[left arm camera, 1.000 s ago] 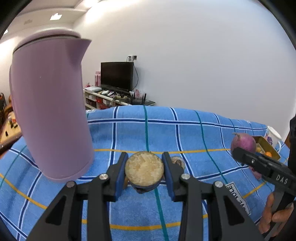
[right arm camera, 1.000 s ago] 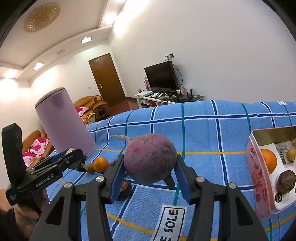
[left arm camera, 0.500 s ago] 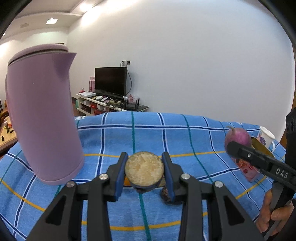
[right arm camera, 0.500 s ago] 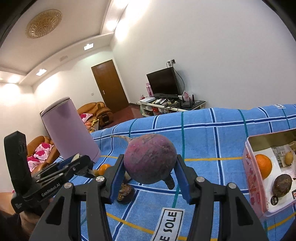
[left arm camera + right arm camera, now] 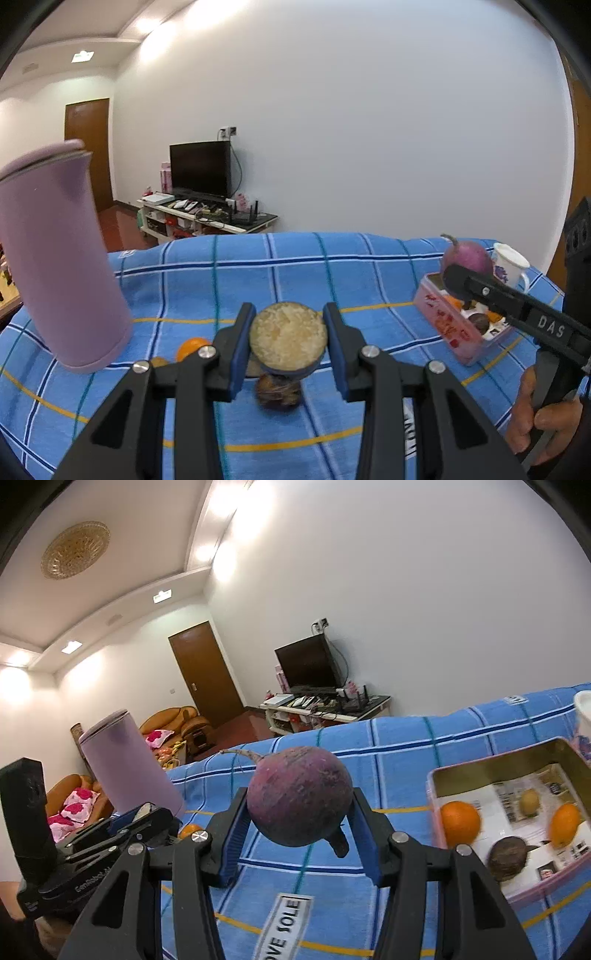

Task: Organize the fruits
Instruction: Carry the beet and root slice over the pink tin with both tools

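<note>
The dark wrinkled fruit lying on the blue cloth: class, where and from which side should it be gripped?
Grip the dark wrinkled fruit across its widest middle, coming from above with the tongs either side. It is roundish, low and sits clear of the orange, so probably both flanks are free.

Both claws have carried their fruit across the cloth toward the pink tin (image 5: 439,775).

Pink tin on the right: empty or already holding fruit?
Holding fruit: the pink tin has two oranges, a dark round fruit and a small yellowish one inside.
</note>
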The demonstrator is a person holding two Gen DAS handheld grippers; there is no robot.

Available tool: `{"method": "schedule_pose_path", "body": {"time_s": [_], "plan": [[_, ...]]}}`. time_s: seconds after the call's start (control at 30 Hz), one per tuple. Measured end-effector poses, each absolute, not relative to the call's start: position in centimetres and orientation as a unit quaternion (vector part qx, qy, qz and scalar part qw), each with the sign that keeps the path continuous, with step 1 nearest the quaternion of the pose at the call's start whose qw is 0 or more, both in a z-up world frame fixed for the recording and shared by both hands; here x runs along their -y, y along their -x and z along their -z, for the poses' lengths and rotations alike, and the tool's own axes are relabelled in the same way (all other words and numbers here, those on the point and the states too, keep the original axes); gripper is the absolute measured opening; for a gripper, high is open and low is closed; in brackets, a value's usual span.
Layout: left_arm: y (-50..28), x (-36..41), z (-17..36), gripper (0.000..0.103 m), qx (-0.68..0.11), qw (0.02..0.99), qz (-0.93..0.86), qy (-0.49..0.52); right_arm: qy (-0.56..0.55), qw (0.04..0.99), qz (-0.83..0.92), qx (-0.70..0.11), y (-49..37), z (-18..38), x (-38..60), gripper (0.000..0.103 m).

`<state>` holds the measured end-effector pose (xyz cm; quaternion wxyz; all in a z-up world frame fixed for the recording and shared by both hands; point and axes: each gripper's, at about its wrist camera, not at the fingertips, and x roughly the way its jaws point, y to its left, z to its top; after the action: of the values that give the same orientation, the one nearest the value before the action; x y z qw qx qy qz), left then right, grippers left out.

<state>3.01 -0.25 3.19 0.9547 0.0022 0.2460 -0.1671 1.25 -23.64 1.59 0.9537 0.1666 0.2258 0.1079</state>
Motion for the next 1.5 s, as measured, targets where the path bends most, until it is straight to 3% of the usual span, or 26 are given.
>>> {"method": "schedule_pose_path", "body": {"time_s": [0.93, 1.5], "plan": [[-2.9, 18.8, -3.9, 0.039, -0.247, 0.930, 0.270, -0.030, -0.155, 0.961, 0.090, -0.211, 3.0, -1.4, 42.6, 0.054], [-5.6, 28.0, -0.9, 0.039, -0.292, 0.914, 0.279, -0.046, -0.145, 0.936, 0.110, -0.300, -0.2, 1.6, 44.2, 0.054]]}}
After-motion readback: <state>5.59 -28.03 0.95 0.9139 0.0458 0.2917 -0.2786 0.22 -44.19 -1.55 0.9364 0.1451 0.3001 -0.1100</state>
